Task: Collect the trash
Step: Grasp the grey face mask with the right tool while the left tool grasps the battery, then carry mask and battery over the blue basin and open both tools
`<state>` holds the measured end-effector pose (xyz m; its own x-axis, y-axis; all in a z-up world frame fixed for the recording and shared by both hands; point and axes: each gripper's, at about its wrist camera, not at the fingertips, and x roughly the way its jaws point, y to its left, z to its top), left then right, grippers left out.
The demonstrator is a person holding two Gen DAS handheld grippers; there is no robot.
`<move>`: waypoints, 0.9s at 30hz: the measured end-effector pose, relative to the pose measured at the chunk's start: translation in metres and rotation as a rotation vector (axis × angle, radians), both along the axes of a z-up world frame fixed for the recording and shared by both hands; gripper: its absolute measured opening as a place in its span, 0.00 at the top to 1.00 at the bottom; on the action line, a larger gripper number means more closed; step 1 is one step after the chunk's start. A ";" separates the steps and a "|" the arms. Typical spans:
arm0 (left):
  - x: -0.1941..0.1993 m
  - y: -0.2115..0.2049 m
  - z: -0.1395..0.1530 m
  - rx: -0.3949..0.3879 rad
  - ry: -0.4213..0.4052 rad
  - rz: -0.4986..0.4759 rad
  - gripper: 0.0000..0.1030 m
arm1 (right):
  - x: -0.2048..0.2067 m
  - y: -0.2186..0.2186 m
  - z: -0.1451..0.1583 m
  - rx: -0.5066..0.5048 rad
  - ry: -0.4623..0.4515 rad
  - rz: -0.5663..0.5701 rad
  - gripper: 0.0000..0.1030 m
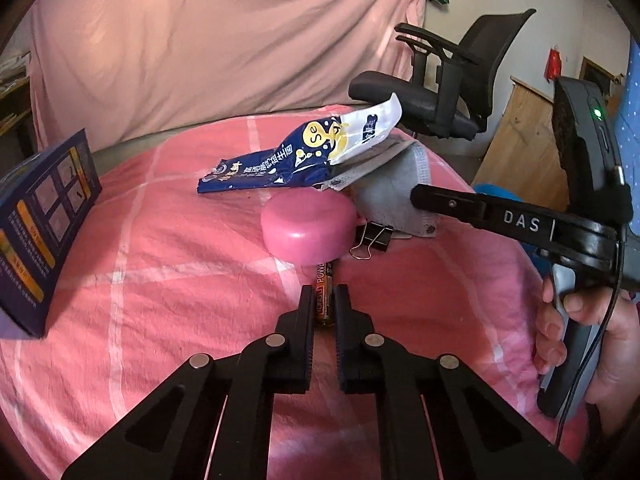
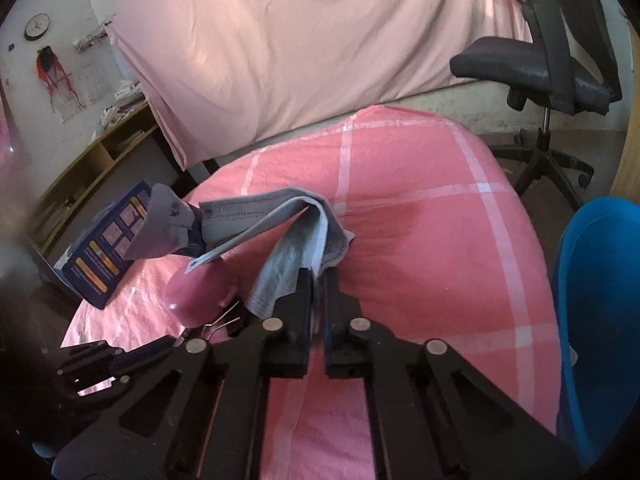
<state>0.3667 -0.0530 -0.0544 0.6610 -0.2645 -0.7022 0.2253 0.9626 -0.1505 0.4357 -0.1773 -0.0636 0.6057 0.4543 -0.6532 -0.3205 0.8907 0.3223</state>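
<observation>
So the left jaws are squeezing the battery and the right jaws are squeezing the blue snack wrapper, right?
Not quite. The left gripper does squeeze the battery, but the right gripper squeezes the grey face mask, not the blue snack wrapper. The right wrist view shows it; the wrapper lies on the pink lid.

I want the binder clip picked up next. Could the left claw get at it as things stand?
Probably not yet: the left claw is shut on a battery. The binder clip lies uncovered beside the pink lid.
</observation>
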 end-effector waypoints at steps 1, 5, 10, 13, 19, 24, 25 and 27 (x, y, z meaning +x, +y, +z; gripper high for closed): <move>-0.002 0.001 0.000 -0.005 -0.003 0.006 0.94 | -0.003 -0.001 0.002 -0.009 -0.013 -0.005 0.73; -0.011 0.004 0.003 -0.026 -0.021 0.031 0.94 | -0.018 -0.010 0.010 -0.029 -0.074 -0.046 0.73; -0.022 0.002 0.006 -0.034 -0.031 0.028 0.94 | -0.035 -0.030 0.021 -0.004 -0.136 -0.099 0.73; -0.034 0.001 0.010 -0.030 -0.059 0.027 0.94 | -0.043 -0.042 0.028 0.017 -0.171 -0.122 0.73; -0.049 -0.001 0.021 -0.063 -0.114 0.023 0.94 | -0.057 -0.058 0.042 0.075 -0.257 -0.160 0.73; -0.052 -0.012 0.042 -0.057 -0.195 0.004 0.94 | -0.068 -0.068 0.056 0.110 -0.347 -0.198 0.73; -0.051 -0.016 0.048 -0.060 -0.216 0.002 0.94 | -0.070 -0.071 0.059 0.117 -0.363 -0.205 0.73; -0.048 -0.021 0.059 -0.073 -0.255 -0.001 0.94 | -0.076 -0.077 0.064 0.130 -0.401 -0.223 0.73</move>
